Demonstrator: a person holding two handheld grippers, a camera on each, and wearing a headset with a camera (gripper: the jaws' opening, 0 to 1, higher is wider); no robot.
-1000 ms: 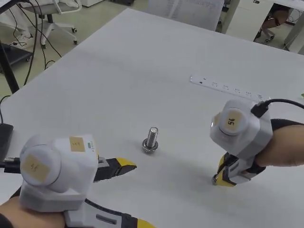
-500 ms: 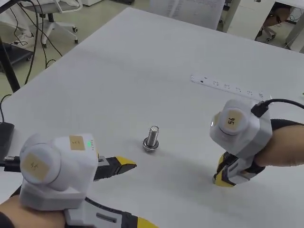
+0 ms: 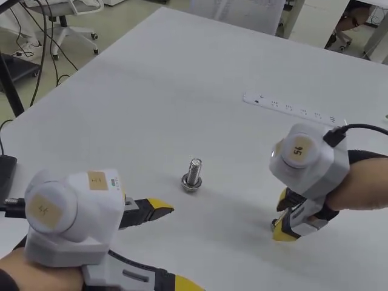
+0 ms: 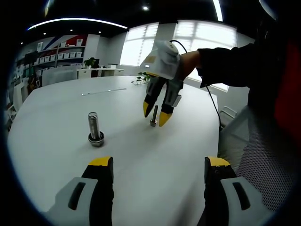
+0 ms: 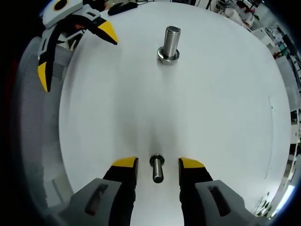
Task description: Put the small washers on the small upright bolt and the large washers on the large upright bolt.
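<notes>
Steel small bolt (image 5: 157, 171) within right claw (image 5: 158, 163)

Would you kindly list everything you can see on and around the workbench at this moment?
table: one, white, under everything.
large bolt: one, silver, upright mid-table.
washers: at least one, silver, around the large bolt's foot; exact count unclear.
small bolt: one, silver, upright between the right gripper's jaws, clear of both.
power strip: one, white, far side of the table.
office chair: one, pale, on the floor at far left.
cables: several, black, on the floor at left.
left gripper: one, white body, black jaws with yellow tips, open, near the person.
right gripper: one, same colours, jaws open astride the small bolt.
</notes>
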